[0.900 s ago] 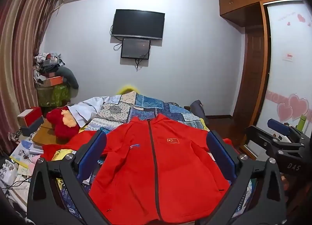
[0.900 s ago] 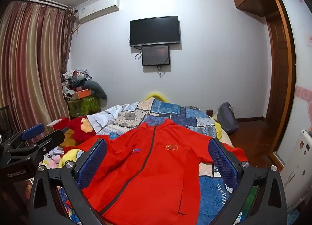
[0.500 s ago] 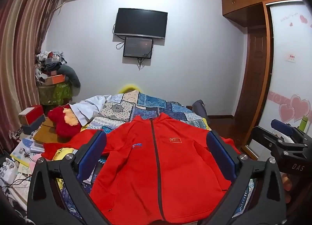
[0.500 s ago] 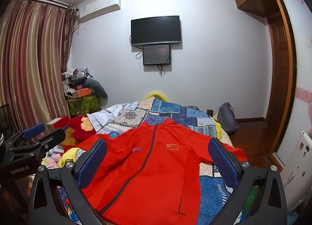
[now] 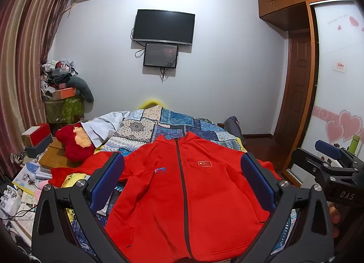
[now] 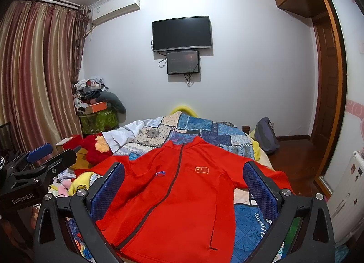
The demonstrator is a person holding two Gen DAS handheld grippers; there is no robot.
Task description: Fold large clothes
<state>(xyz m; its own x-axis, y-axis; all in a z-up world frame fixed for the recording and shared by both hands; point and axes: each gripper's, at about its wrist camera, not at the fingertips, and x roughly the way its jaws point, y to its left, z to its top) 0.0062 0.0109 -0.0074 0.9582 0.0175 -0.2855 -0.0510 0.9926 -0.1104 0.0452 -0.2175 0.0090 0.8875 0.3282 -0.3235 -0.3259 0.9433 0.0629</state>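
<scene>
The red jacket [image 5: 182, 194] is lying front side up on the bed [image 5: 163, 124], zipped closed, with its collar pointing toward the television [image 5: 163, 27] on the far wall. Its 2 sleeves are spreading outward from the body; one sleeve is trailing off the bed edge toward the red plush toy [image 5: 72, 142].

The left gripper [image 5: 182, 183] is hovering above the jacket hem with its jaws standing wide and nothing between them. The right gripper [image 6: 182, 185] is hovering beside it in the same condition: jaws wide, no cloth taken.

Handling judgement: the jacket is appearing thick, soft and fleece-like. It is likely light to moderate in weight, limp rather than stiff, and not fragile. The fabric should be offering good friction to the pads, so slipping is unlikely. A thin edge is the best place to take hold: a sleeve cuff, a shoulder seam or a hem corner. Pinching the middle of the body would be gathering 2 layers and bunching the cloth.

Containers: a green bin [image 6: 97, 121] is standing in the corner below the curtains [image 6: 34, 76], with boxes and clothes heaped on top of it. Its inside is not visible.
</scene>
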